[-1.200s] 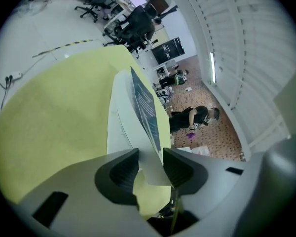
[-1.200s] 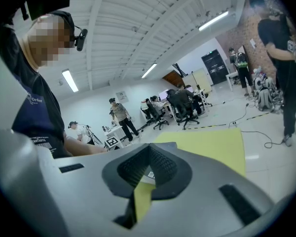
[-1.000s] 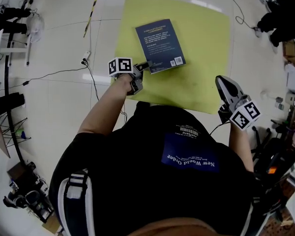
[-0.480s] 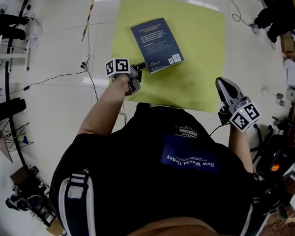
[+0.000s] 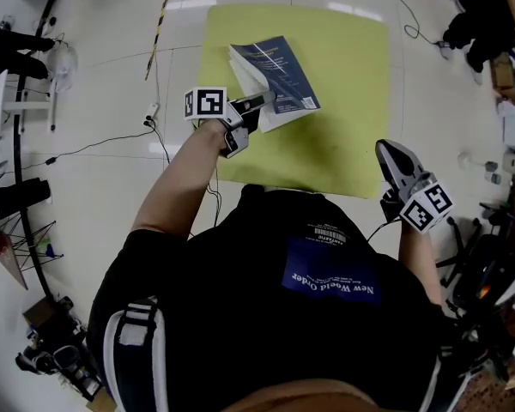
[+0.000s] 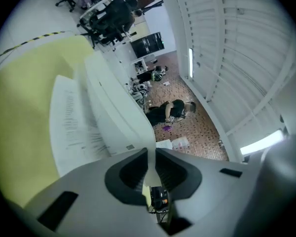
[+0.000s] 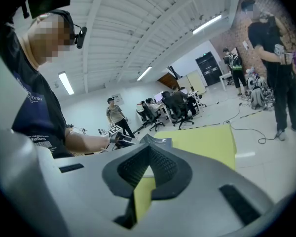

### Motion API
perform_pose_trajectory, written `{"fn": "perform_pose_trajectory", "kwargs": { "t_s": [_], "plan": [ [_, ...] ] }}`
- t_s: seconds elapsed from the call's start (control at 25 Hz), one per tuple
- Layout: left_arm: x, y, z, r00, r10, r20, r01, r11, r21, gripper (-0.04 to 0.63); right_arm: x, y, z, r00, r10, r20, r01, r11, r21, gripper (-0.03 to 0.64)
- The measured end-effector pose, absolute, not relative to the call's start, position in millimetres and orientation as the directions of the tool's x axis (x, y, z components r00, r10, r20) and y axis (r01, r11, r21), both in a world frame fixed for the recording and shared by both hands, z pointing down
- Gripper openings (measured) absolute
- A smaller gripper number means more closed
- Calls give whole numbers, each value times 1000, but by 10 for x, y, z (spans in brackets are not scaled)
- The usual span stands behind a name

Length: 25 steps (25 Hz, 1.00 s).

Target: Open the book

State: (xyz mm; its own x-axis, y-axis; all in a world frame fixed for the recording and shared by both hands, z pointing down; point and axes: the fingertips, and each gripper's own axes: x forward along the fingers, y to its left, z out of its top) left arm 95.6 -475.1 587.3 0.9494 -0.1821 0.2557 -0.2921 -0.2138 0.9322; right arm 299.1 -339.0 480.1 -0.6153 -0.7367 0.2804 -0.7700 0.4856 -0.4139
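Observation:
A blue-covered book (image 5: 279,71) lies on a yellow mat (image 5: 343,136) on the floor. Its near left edge is raised, and white pages (image 5: 247,74) fan out beneath the cover. My left gripper (image 5: 262,101) has just been closing and is shut on that cover's edge. In the left gripper view the thin cover (image 6: 119,113) runs between the jaws of the left gripper (image 6: 149,154), with printed pages (image 6: 71,127) to the left. My right gripper (image 5: 386,148) hangs shut over the mat's near right edge, apart from the book. In the right gripper view the right gripper (image 7: 148,143) holds nothing.
Cables (image 5: 103,134) and a striped tape (image 5: 161,11) lie on the white floor left of the mat. Stands and gear (image 5: 17,50) crowd the left side, more equipment (image 5: 498,24) the right. A standing person (image 7: 274,58) and seated people at chairs (image 7: 177,105) are beyond the mat.
The left gripper has risen with the cover's edge in its jaws, so the book, flat before, now gapes with pages showing. The right gripper has stayed put.

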Motion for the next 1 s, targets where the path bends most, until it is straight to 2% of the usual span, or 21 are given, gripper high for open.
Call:
{"fn": "perform_pose_trajectory", "kwargs": {
  "t_s": [0.36,0.56,0.72,0.76,0.8,1.0],
  "plan": [
    [2449,-5183,5497,983,-34,179,-179,-374,910,55,3408,-3115,4920,-544,-782,306,-813,399,-424,-14],
    [3455,-5433,5993,956,62,288,-242,-392,887,57,3819,-2879,5074,-470,-816,337,-844,304,-441,-14],
    [3911,-5364,6510,907,132,401,-330,-370,869,57,4119,-2706,5157,-417,-835,359,-861,237,-450,-14],
    [3989,-5323,6529,904,145,401,-325,-375,868,25,4174,-2682,5161,-410,-838,359,-863,228,-451,-14],
    [4061,-5280,6497,907,155,392,-307,-394,866,2,4222,-2673,5157,-406,-841,357,-864,225,-451,-14],
    [4111,-5047,6079,936,200,288,-157,-495,855,3,4254,-2812,5055,-427,-848,316,-855,265,-445,-14]
  ]
}}
